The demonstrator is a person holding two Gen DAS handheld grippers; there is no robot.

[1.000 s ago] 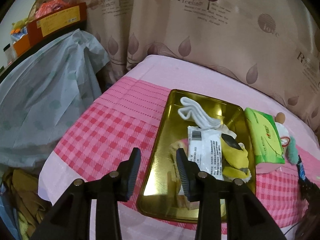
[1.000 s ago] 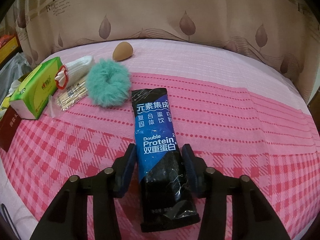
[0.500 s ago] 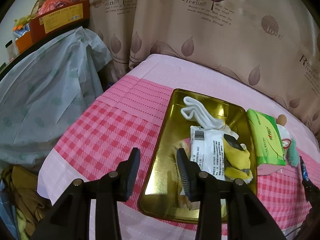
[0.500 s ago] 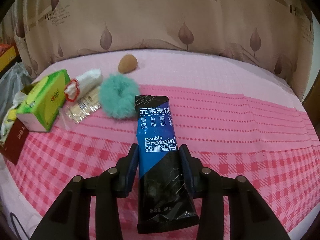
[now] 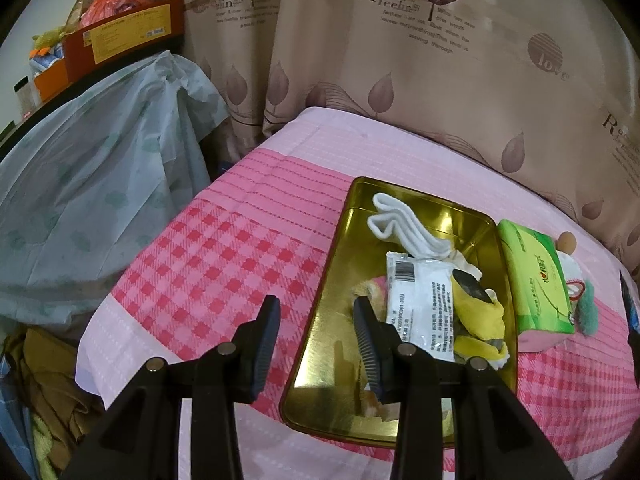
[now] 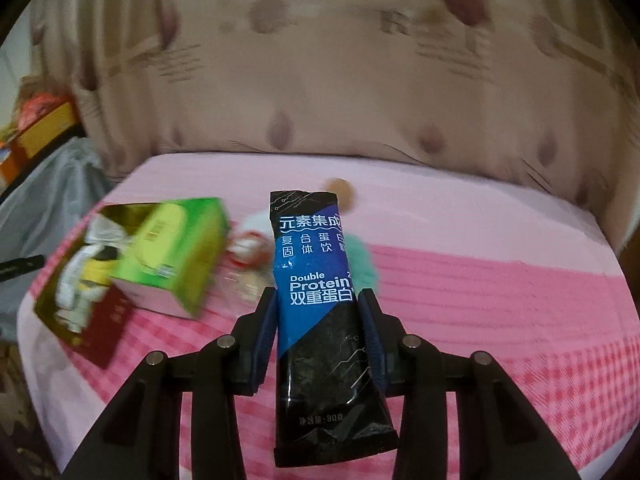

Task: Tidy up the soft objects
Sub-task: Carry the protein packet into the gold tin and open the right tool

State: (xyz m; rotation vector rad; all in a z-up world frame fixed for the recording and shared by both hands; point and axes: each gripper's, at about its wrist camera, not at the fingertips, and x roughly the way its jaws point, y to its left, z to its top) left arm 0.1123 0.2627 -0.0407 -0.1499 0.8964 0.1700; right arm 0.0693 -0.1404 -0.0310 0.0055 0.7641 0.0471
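My right gripper [image 6: 318,328] is shut on a black and blue protein sachet [image 6: 320,304], lifted off the pink bedspread. Behind it lie a teal fluffy scrunchie [image 6: 362,260], a tan sponge egg [image 6: 342,190] and a green tissue pack [image 6: 176,248]. My left gripper [image 5: 316,344] stands open with nothing between its fingers, straddling the left rim of the gold tray [image 5: 320,360]. The tray holds white socks [image 5: 404,232], a white wipes packet [image 5: 424,308] and a yellow plush [image 5: 478,316]. The tissue pack [image 5: 536,280] lies just right of the tray.
A brown leaf-print curtain [image 5: 400,80] hangs behind the bed. A pale plastic-covered pile [image 5: 92,184] and orange boxes [image 5: 120,36] stand to the left. A dark red booklet [image 6: 110,332] lies in front of the tissue pack. Brown cloth [image 5: 36,380] sits off the bed's left corner.
My right gripper closed on the protein sachet and lifted it off the bedspread, swinging left toward the tray. The left gripper stayed where it was.
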